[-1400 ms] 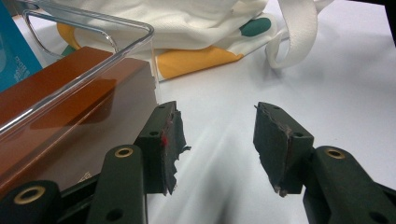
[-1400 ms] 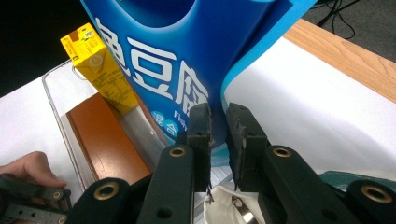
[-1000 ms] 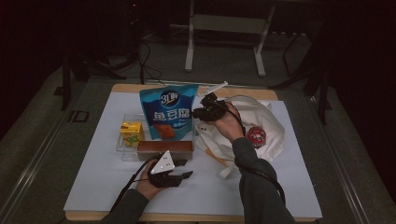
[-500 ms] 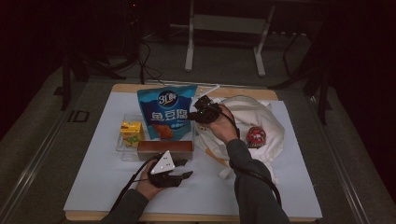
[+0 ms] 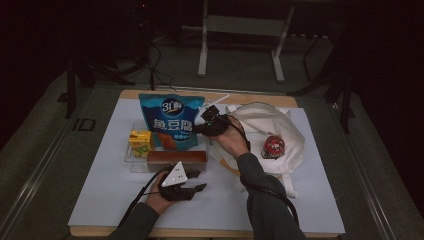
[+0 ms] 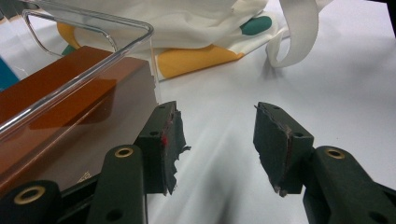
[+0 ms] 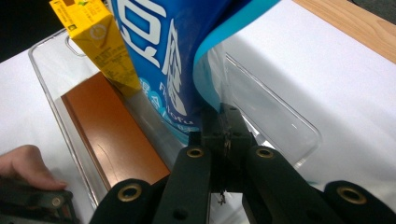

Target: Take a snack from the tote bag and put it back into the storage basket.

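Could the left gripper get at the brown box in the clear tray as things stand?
Probably yes: the left gripper lies open on the table beside the clear tray; only the tray's wall stands before the brown box, whose top is uncovered.

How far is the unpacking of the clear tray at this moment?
Done: a red round packet lies on the white tote bag. In hand: the right tool is shut on the blue snack pouch. Left: the yellow juice carton and brown box remain in the clear tray; the left tool waits open.
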`<move>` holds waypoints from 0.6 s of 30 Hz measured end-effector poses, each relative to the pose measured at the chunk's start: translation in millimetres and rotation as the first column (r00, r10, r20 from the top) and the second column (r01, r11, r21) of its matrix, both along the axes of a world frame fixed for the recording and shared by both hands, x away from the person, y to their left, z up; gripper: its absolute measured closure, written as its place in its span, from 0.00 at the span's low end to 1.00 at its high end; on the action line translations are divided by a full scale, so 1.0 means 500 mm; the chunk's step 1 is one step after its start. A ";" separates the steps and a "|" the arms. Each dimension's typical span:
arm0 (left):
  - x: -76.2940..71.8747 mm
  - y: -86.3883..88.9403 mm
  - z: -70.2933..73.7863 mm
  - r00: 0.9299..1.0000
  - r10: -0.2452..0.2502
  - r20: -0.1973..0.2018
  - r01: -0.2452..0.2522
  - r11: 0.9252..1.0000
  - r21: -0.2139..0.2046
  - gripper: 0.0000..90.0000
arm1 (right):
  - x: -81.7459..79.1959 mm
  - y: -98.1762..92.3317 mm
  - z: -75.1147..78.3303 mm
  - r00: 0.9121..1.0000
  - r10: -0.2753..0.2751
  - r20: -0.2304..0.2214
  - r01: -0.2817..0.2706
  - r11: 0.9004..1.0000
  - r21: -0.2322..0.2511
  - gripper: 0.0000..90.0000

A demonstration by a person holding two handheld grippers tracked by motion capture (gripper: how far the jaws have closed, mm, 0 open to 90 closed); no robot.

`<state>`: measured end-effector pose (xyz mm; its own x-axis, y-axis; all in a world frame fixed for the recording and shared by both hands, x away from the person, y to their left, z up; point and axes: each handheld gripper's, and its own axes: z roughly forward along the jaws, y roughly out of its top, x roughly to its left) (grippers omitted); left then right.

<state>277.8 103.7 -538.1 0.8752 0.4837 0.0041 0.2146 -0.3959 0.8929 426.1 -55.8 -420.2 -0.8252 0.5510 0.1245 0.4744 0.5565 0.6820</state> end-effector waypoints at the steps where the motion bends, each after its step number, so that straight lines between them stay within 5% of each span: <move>1: 0.000 0.000 0.000 1.000 0.000 0.000 0.000 1.000 0.000 0.56 | 0.000 0.003 0.000 1.000 0.002 0.000 -0.002 1.000 0.001 1.00; 18: 0.001 0.001 0.000 1.000 -0.001 -0.004 0.001 1.000 -0.004 0.56 | 0.012 0.060 -0.001 0.999 -0.050 0.006 0.050 0.999 0.010 1.00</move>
